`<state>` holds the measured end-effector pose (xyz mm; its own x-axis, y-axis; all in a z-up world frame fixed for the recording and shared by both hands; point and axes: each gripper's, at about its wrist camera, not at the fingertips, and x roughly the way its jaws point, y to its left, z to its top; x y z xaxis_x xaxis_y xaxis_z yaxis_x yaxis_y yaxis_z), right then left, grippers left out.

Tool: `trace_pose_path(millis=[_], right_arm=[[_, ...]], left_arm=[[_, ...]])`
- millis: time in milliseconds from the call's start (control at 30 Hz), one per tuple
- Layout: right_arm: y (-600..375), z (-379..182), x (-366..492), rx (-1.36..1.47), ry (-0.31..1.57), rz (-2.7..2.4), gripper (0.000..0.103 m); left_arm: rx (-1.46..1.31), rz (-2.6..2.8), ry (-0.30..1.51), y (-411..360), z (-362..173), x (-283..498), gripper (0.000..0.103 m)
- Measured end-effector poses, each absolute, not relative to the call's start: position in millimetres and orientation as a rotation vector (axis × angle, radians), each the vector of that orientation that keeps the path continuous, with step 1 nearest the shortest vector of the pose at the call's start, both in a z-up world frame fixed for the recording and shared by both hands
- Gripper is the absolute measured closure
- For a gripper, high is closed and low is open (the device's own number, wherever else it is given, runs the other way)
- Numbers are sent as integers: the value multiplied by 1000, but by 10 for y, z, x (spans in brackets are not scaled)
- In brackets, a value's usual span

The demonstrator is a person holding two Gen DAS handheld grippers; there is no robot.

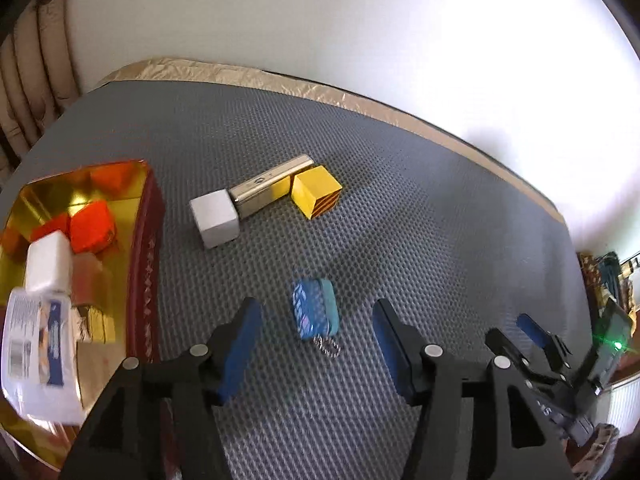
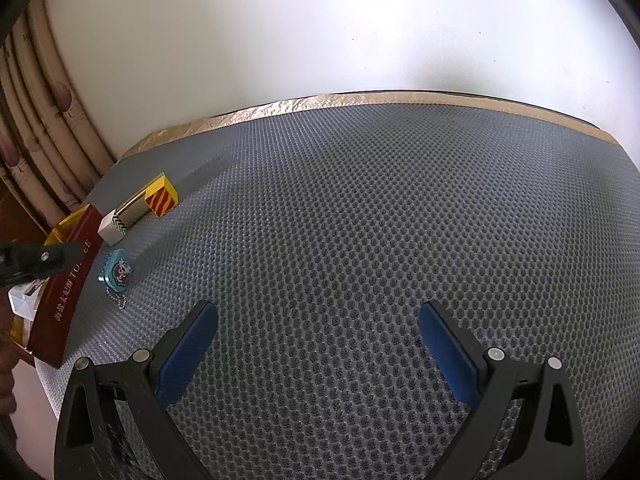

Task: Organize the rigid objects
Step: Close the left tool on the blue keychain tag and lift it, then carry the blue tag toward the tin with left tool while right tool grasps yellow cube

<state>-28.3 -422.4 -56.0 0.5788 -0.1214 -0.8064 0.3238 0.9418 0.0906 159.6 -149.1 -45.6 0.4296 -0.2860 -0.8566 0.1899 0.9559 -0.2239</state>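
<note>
left gripper [image 1: 316, 340] wide open, teal keychain [image 1: 315, 313] between its pads on grey mat [image 1: 400, 240]. right gripper [image 2: 318, 344] wide open, empty. gold tray [image 1: 100, 200] at frame left.

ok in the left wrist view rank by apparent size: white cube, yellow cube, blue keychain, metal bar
1. metal bar, longest
2. white cube
3. yellow cube and blue keychain look alike; the keychain lies nearer the camera, so unranked

A grey honeycomb-textured mat [image 2: 360, 220] covers the counter, with a crinkled tan strip [image 2: 320, 101] showing along its far edge. Behind it rises a plain white wall [image 2: 280, 20], brightly lit toward the right. Beige pleated curtains [image 2: 44, 120] with a leaf pattern hang at the left.
</note>
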Motion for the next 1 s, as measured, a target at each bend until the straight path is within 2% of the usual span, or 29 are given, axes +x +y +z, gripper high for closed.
trace_pose_path(millis=[200,233,267,300,400,667,833,900,967,1000], right_arm=[[-4229,-538,-302,246,907,-257,3],[-4230,-538,-301,247,906,-255,3],[-4233,-538,-303,248,906,-255,3],[-4239,-538,-306,248,907,-254,3],[-4245,-539,-306,249,911,-253,3],[-4216,-540,-276,230,920,-266,3],[-3917,-431,-37,169,932,-100,3],[-3726,-358,195,140,924,-16,5],[-3575,-325,437,93,916,34,18],[-3521,-336,568,73,924,53,19]], left_arm=[[5,-261,1168,-1681,-750,1786,44],[29,-241,1187,-1696,-805,1797,49],[30,-237,1204,-1687,-867,1790,80],[2,-253,1222,-1669,-915,1781,82],[-97,-287,1188,-1535,-858,1675,82],[-143,-371,1089,-1306,-404,1077,82],[-173,-351,1033,-954,-203,728,82],[-180,-334,1028,-844,-145,703,82],[-202,-314,1016,-690,-106,635,82],[-214,-310,1013,-626,-85,605,82]])
